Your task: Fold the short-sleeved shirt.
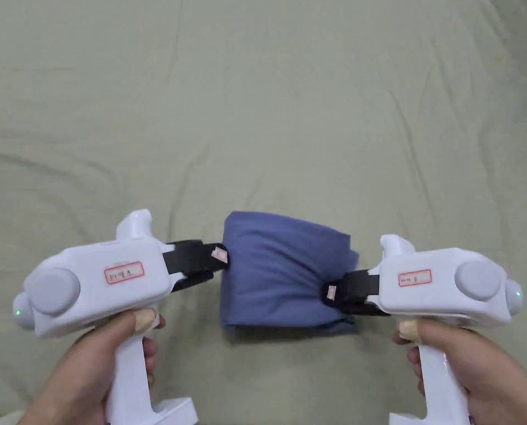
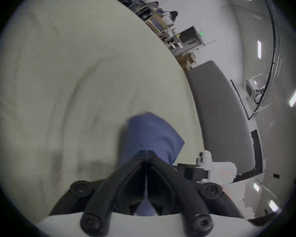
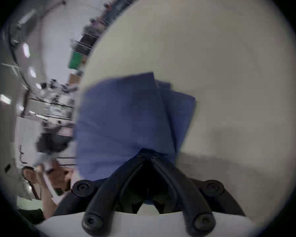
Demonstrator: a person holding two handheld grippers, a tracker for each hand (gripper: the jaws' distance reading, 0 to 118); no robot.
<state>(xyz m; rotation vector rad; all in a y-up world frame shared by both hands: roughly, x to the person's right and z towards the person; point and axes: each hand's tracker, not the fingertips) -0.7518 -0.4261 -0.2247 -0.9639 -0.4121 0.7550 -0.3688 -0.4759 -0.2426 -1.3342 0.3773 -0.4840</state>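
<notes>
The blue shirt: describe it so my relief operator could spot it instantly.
Start from the wide pale green sheet covering the surface. Near its front, between the left claw and the right claw, lies the blue shirt, folded into a compact thick rectangle. It is the sole blue item on the sheet.

Nothing here can be read clearly. My left gripper [image 1: 222, 261] and my right gripper [image 1: 330, 293] each carry a small red-bordered sticker on the white body, but the handwriting inside is too small to make out. A green lit sign [image 2: 201, 33] glows on the far wall, too blurred to read.
</notes>
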